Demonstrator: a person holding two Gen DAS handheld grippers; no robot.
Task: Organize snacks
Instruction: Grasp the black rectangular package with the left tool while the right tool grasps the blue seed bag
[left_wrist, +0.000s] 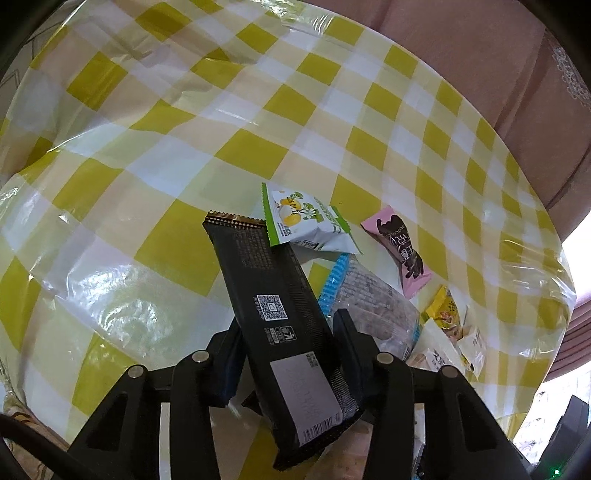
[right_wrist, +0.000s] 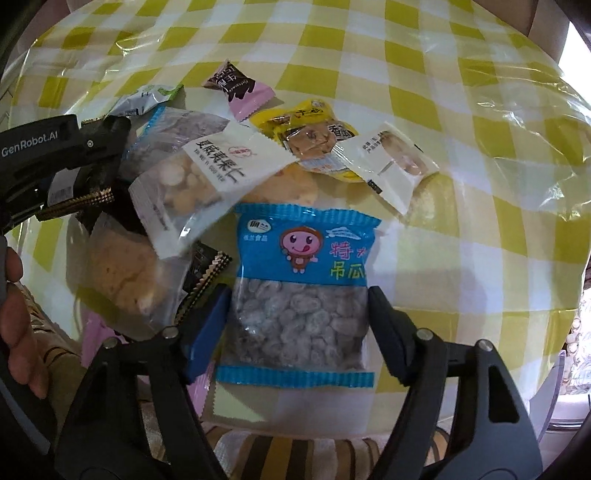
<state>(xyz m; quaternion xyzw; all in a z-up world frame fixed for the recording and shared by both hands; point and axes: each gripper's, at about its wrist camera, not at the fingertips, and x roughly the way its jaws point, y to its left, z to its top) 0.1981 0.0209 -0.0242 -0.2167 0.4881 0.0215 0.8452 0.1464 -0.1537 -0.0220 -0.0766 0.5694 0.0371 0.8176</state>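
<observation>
My left gripper (left_wrist: 288, 332) is shut on a long black snack bar (left_wrist: 273, 295) with a gold serrated end, held tilted above the table. In the right wrist view the left gripper (right_wrist: 96, 162) shows at the far left, still holding the bar's gold edge (right_wrist: 79, 201). My right gripper (right_wrist: 297, 306) has its jaws on both sides of a blue packet of grey seeds (right_wrist: 299, 291) and looks closed on it. A pile of snacks lies beyond: a white nut packet (right_wrist: 207, 173), a yellow packet (right_wrist: 306, 125), a pink packet (right_wrist: 240, 88).
The round table has a yellow-checked cloth (left_wrist: 184, 147) under clear plastic. A green-and-white packet (left_wrist: 303, 218) and the pink packet (left_wrist: 399, 247) lie past the black bar. A second black bar (right_wrist: 207, 273) and a clear bag of pale snacks (right_wrist: 122, 273) lie by my right gripper. A pink sofa (left_wrist: 480, 55) stands behind.
</observation>
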